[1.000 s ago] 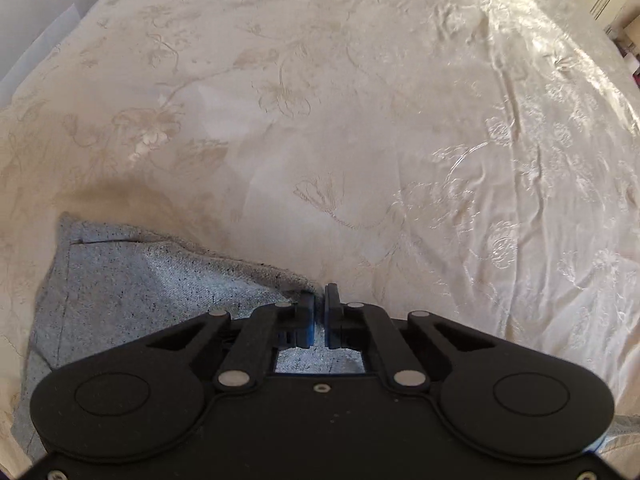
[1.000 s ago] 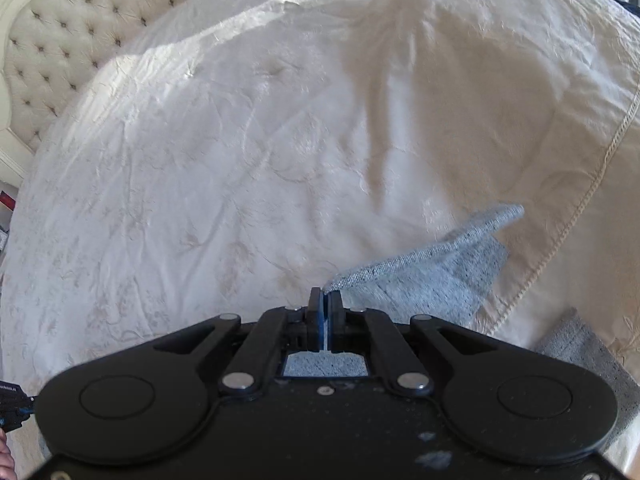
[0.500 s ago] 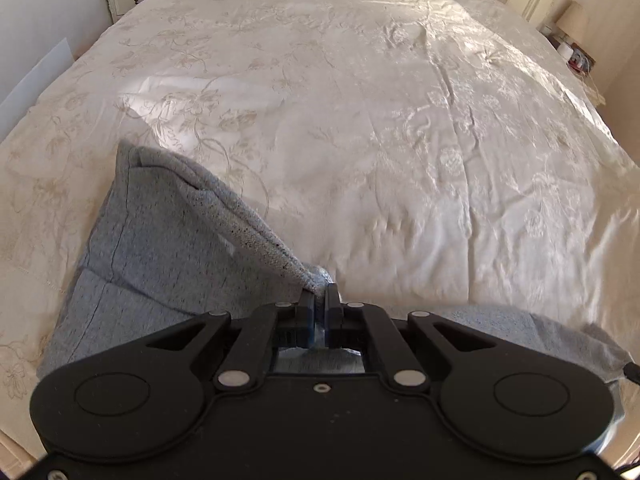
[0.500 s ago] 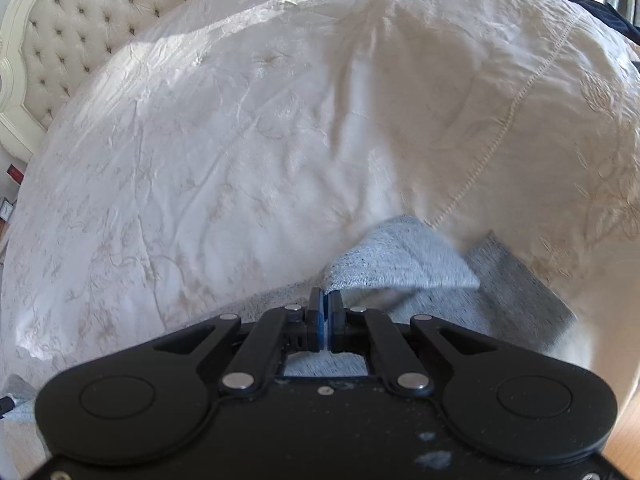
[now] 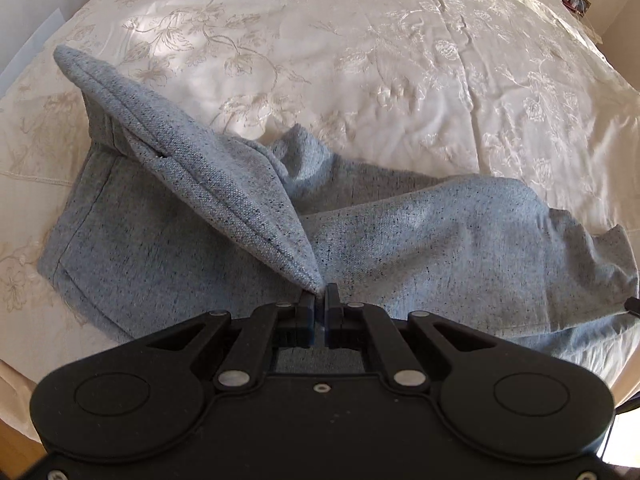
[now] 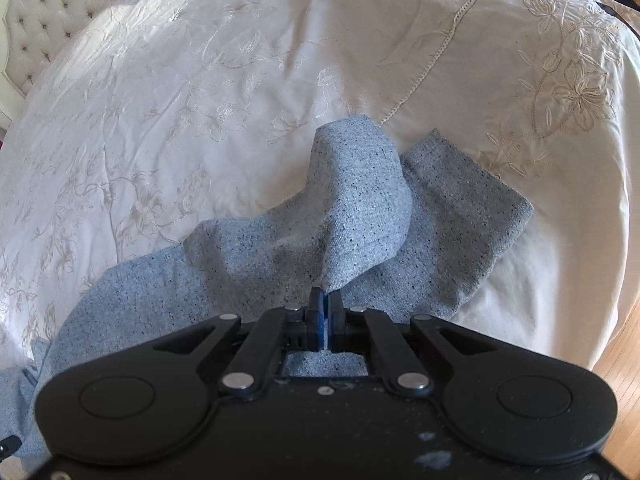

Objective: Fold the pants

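My left tongs are pinched on a lifted edge of the gray pants, and my right tongs are clamped on a raised leg end. The rest lies near me on the cream bedspread.

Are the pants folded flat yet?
Not yet. The pants are partly doubled over; each hand-held gripper holds a lifted edge.
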{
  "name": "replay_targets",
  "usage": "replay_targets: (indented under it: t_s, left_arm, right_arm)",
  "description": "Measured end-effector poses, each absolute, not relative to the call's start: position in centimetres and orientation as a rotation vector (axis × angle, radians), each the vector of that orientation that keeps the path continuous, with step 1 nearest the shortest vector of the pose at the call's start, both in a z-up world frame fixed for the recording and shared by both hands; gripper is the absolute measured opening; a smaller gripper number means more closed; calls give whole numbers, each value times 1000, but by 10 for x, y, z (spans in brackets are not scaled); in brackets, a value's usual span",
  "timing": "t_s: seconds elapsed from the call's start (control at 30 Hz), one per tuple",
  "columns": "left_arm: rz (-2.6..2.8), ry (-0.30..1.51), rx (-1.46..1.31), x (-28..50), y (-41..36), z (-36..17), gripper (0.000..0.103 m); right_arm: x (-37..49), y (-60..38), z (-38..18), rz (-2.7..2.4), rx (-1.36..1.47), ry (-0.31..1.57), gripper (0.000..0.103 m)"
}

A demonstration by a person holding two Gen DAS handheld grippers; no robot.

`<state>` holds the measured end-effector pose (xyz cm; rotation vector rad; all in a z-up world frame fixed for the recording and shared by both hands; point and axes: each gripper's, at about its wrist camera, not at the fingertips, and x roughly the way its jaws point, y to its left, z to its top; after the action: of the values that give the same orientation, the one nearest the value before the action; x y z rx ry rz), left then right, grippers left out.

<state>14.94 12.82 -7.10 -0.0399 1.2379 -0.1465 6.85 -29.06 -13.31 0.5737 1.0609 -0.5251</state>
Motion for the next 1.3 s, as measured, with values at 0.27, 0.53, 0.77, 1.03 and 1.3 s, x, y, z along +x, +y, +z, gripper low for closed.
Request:
replay_targets:
  t_s: [0.27,0.53,0.77,1.03,1.3]
  left_arm:
    - [-152,1301,26,131,128,-102,5]
    - [-138,1349,39,128,131,-126,6]
    - [-166,1357,49,128,133,-127,6]
    - [-183,1416,104,136,137,-134,19]
    - [-376,1446,254,132,120,-108,18]
  right_arm:
    - [61,-290,-140,-532,539,1088,2]
    - [53,-285,-146,-546,512,1121,2]
    - [40,-274,-128,-575,478,1082,2]
    - [34,-278,-130,-615,488,1073,2]
    - [31,-278,-167,-640,551,1197,8]
